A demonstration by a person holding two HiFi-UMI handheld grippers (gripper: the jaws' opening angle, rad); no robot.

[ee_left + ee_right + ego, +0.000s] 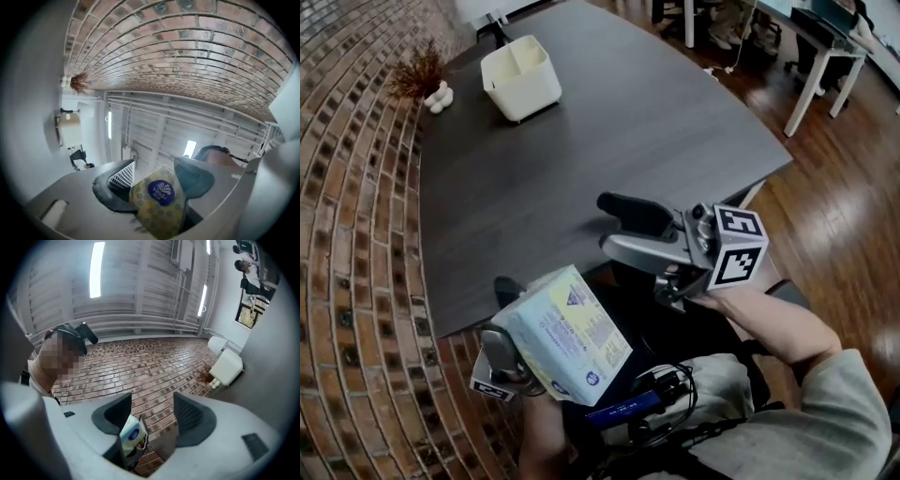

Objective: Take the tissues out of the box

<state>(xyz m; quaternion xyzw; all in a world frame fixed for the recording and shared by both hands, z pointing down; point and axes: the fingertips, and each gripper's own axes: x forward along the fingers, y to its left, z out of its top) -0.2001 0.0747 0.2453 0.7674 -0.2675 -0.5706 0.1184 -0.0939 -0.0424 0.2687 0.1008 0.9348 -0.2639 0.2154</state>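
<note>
Head view: left gripper holds the tissue pack just off the tabletop's near edge. Right gripper is over that edge. Left gripper view: jaws clamped on the pack. Right gripper view: jaws wide, empty, pack beyond them near the left jaw.

A dark table fills the middle; on its far left stands a white divided tub; left of that, a dried brown plant in a small white vase; brick wall left; wooden floor right.
</note>
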